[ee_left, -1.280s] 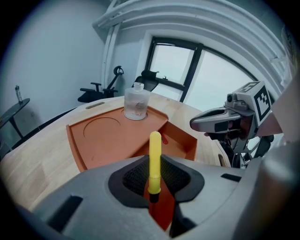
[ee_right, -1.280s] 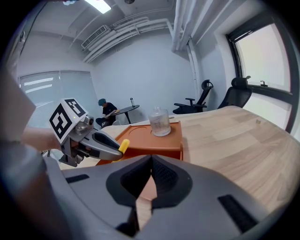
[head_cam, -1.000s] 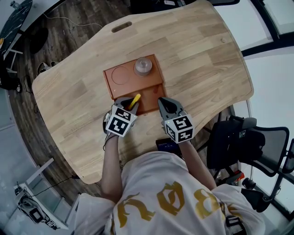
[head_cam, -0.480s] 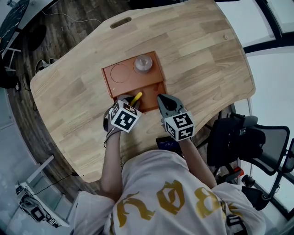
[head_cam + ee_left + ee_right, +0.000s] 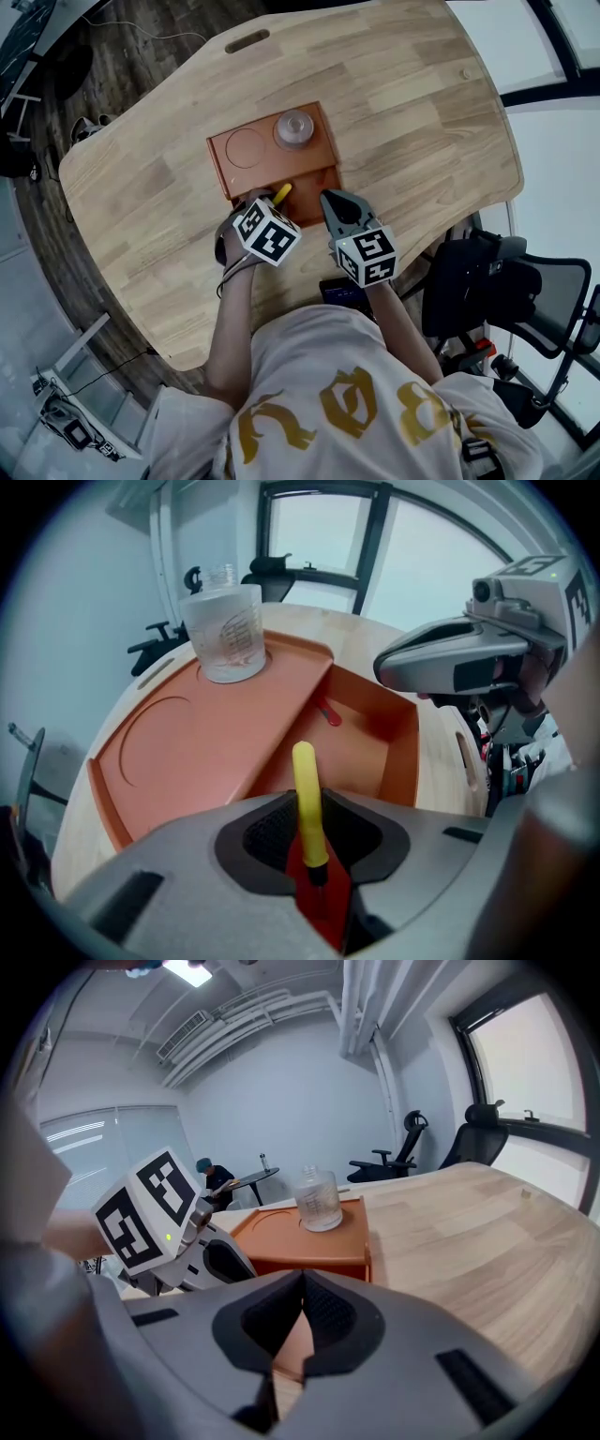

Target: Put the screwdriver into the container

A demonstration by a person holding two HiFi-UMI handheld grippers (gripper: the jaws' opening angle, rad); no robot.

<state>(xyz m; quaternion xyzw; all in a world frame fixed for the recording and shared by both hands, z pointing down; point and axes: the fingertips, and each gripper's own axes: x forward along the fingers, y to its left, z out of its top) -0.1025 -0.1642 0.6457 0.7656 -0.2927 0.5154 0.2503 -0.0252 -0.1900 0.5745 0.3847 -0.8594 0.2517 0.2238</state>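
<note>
The screwdriver (image 5: 307, 799) has a yellow end that sticks out forward and a red part pinched between the jaws. My left gripper (image 5: 314, 841) is shut on it, above the near rim of the orange container (image 5: 216, 733), whose deeper compartment (image 5: 366, 747) lies just ahead. In the head view the screwdriver's yellow tip (image 5: 280, 193) reaches over that compartment beside the left gripper (image 5: 267, 199). A small red piece (image 5: 328, 712) lies in the compartment. My right gripper (image 5: 330, 200) is shut and holds nothing, its tip near the container's right front corner.
A clear glass jar (image 5: 293, 129) stands on the container's raised flat part, next to a round recess (image 5: 247, 150). The wooden table (image 5: 412, 131) has a slot (image 5: 247, 40) at its far edge. A dark device (image 5: 342, 292) lies at the near edge. An office chair (image 5: 497, 291) stands at the right.
My left gripper has tilted and shifted a little forward, carrying the yellow tip farther over the container's compartment. The right gripper has barely moved.
</note>
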